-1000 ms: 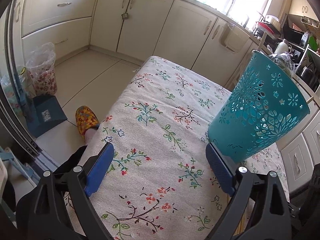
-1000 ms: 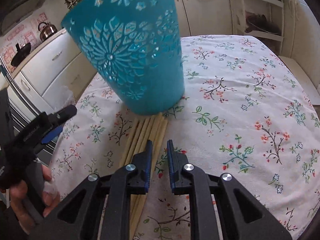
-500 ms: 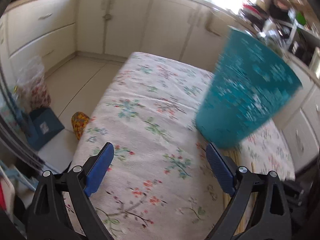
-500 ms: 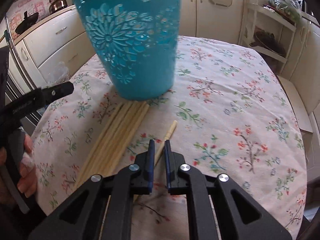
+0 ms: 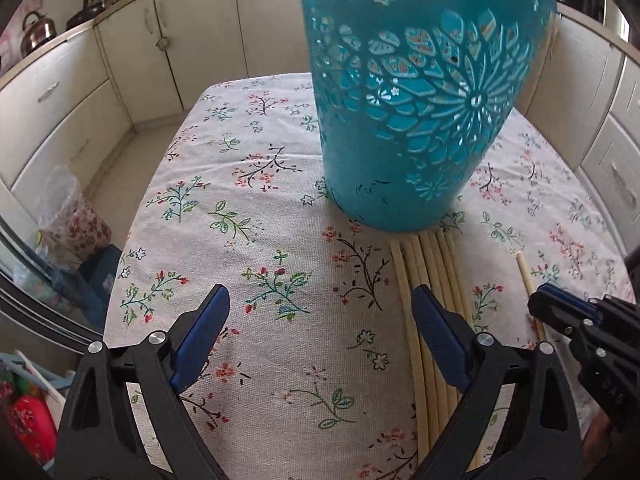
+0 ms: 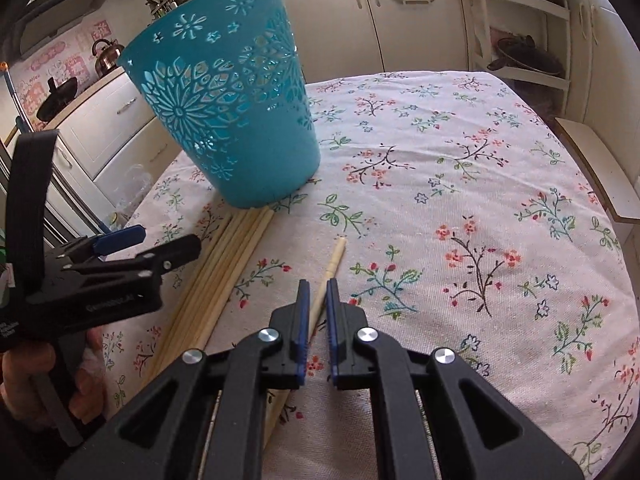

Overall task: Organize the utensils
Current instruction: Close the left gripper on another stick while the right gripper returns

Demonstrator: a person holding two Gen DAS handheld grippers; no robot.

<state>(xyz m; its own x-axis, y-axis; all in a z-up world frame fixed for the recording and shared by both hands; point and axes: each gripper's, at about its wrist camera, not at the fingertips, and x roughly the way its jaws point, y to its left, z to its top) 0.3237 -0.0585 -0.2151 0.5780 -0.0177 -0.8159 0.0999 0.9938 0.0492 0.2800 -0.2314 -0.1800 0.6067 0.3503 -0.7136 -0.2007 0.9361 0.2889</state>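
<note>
A teal cut-out basket stands on the floral tablecloth, its base resting on the far ends of a bundle of pale chopsticks. One single chopstick lies apart to the right of the bundle. My right gripper is nearly shut around this single chopstick, which passes between its pads. My left gripper is wide open and empty, low over the cloth, with its right finger over the bundle. It also shows in the right wrist view.
The table is covered by the floral cloth and surrounded by cream kitchen cabinets. A wooden bench edge lies at the right. Bags and a blue box sit on the floor at the left.
My left gripper has swung right and closer to the basket, now over the chopstick bundle. My right gripper has shifted right from the bundle onto the single chopstick.
</note>
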